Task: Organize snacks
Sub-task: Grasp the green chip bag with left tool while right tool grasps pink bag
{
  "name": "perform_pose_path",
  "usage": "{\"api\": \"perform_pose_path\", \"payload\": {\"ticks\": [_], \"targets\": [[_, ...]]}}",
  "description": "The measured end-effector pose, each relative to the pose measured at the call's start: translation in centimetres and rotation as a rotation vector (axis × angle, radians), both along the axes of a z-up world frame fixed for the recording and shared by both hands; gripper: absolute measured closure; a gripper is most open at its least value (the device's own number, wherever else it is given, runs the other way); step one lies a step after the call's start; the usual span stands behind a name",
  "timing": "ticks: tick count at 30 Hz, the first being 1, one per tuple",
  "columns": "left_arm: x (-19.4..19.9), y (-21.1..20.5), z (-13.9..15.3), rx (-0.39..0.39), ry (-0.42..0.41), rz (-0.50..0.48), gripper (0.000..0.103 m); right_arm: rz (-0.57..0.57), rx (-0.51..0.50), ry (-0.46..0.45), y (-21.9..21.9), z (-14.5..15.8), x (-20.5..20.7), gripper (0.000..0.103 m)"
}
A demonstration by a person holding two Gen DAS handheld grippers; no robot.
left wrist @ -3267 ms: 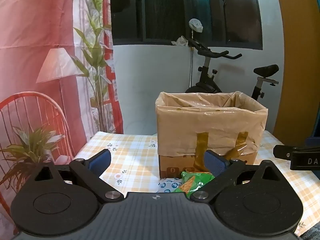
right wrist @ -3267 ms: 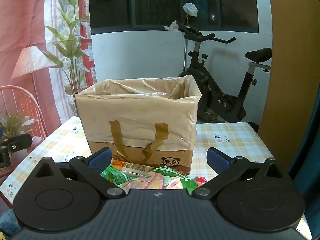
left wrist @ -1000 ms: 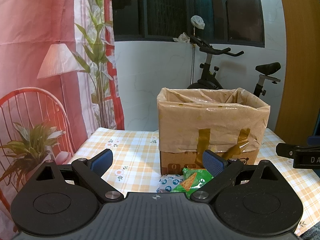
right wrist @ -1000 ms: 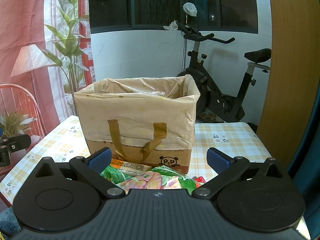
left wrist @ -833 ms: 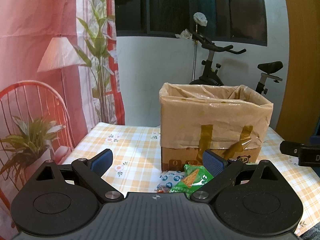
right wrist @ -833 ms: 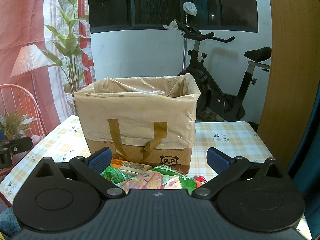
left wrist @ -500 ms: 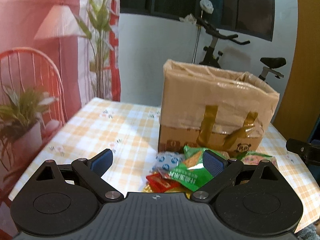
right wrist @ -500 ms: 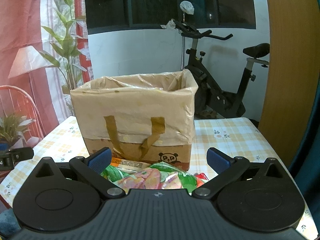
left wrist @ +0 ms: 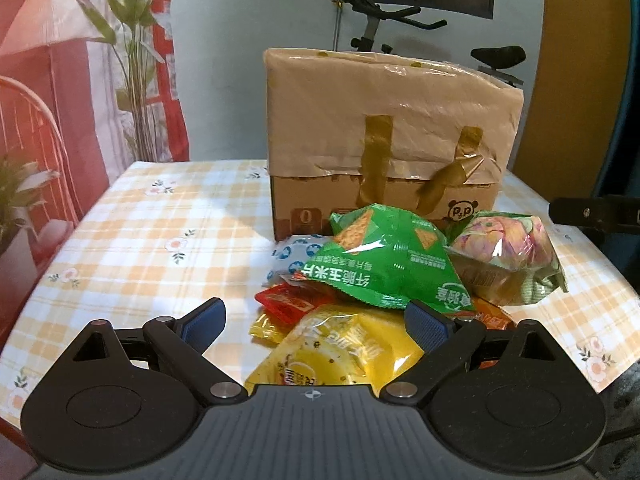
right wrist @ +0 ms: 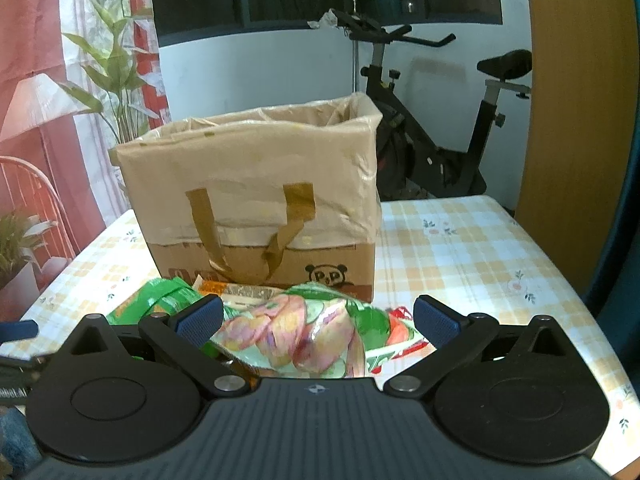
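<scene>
A heap of snack packets lies on the checked tablecloth in front of a plastic-lined cardboard box (left wrist: 384, 128) (right wrist: 256, 184) with an open top. In the left wrist view a yellow bag (left wrist: 340, 350) lies between the wide-apart fingers of my left gripper (left wrist: 316, 320), which is open. Behind it sit a green chip bag (left wrist: 384, 260), a red packet (left wrist: 288, 302), a blue-white packet (left wrist: 294, 252) and a pink-patterned bag (left wrist: 504, 248). My right gripper (right wrist: 318, 318) is open too, hovering over that pink-patterned bag (right wrist: 296, 340); the green chip bag (right wrist: 160, 300) shows to its left.
The table (left wrist: 132, 240) (right wrist: 480, 248) has a checked floral cloth, with its edge close on the right. An exercise bike (right wrist: 440, 128) stands behind it, a wooden panel (right wrist: 576, 80) at right, plants and a red-and-white curtain (left wrist: 132, 60) at left.
My left gripper has tipped down and moved in toward the snack heap, so the yellow bag now lies between its fingers. The right gripper has drifted slightly closer and lower. Both stay open.
</scene>
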State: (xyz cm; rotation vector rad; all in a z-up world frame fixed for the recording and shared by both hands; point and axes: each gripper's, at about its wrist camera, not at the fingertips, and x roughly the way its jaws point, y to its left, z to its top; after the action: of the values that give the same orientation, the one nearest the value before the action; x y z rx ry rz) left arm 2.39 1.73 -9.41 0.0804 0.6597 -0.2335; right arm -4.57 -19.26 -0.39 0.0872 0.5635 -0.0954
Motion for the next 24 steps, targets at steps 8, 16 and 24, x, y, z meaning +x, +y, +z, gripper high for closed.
{"api": "perform_pose_path", "payload": {"ticks": [8,16,24], "targets": [[2.5,-1.2,1.2,-0.052,-0.055,-0.011,0.005,-0.011,-0.010,-0.002,-0.3,-0.5,0.3,0.000],[5.2,-4.7,0.4,-0.010,-0.038,-0.126,0.005,-0.054,0.006,0.047,-1.9,-2.2,0.9,0.000],[7.5,-5.9,-1.3,0.002,0.050,-0.162,0.005,-0.057,0.027,0.080,-2.6,-3.2,1.8,0.000]]}}
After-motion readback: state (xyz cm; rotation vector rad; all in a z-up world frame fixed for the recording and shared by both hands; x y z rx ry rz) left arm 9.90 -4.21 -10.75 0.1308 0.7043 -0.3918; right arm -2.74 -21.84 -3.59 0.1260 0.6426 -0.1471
